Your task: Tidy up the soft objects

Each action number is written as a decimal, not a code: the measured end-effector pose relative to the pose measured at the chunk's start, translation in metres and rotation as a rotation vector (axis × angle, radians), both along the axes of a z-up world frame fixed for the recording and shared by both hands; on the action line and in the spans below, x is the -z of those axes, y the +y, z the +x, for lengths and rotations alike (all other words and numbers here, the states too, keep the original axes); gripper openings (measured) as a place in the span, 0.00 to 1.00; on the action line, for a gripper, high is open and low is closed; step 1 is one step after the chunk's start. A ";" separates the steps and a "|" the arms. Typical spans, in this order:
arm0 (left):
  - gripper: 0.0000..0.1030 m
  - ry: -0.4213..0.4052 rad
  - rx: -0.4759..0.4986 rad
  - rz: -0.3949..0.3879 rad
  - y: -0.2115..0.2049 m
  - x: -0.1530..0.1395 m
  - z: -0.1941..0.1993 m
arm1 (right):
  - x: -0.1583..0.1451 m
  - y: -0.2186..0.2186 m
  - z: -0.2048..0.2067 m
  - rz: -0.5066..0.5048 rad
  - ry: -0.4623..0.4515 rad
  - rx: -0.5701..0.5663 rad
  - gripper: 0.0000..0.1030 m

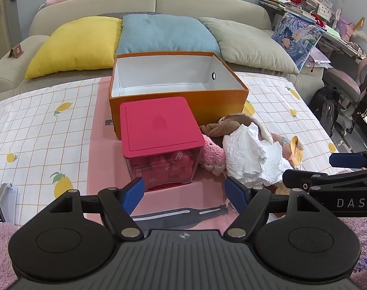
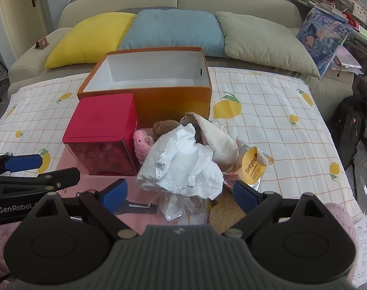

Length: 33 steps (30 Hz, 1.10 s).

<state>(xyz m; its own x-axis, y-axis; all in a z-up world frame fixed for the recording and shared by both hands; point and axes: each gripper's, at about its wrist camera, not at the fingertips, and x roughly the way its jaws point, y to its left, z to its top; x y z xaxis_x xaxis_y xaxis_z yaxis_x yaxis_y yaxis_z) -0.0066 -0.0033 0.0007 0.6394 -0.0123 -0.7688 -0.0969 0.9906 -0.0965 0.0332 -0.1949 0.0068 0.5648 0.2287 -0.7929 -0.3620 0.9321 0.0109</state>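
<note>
Both jaws gape wide: soft pile (image 2: 181, 159) (crumpled white on top) lies at twelve o'clock of my right gripper (image 2: 179, 192); at two o'clock of my left gripper (image 1: 184, 192).

My left wrist camera looks forward over my left tool (image 1: 184, 191), low over the counter, toward the sofa at 12 o'clock, with the red-lidded box (image 1: 160, 130) close ahead. My right wrist camera sits just beside it to the right, facing the same way over my right tool (image 2: 181, 193), with the crumpled white paper (image 2: 181, 164) nearest. Both views share the orange box (image 1: 178, 96), the soft pile and the cushions; each catches the other tool at its edge.
</note>
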 end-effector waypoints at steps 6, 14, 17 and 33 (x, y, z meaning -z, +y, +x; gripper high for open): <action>0.87 0.001 0.001 -0.003 0.000 0.000 0.000 | 0.001 0.000 0.000 -0.002 0.001 -0.001 0.90; 0.87 0.005 -0.004 -0.008 0.000 0.001 -0.001 | 0.003 0.000 0.001 -0.006 0.009 -0.001 0.90; 0.87 0.005 -0.004 -0.009 0.000 0.001 -0.001 | 0.002 0.001 0.001 -0.010 0.014 -0.003 0.90; 0.87 0.007 -0.003 -0.011 -0.001 0.002 -0.002 | 0.003 0.002 0.001 -0.011 0.015 -0.004 0.91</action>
<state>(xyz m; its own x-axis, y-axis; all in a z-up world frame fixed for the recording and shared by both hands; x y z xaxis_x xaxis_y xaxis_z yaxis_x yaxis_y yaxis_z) -0.0084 -0.0043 -0.0015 0.6344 -0.0189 -0.7728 -0.1002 0.9893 -0.1064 0.0339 -0.1933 0.0037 0.5520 0.2217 -0.8039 -0.3652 0.9309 0.0060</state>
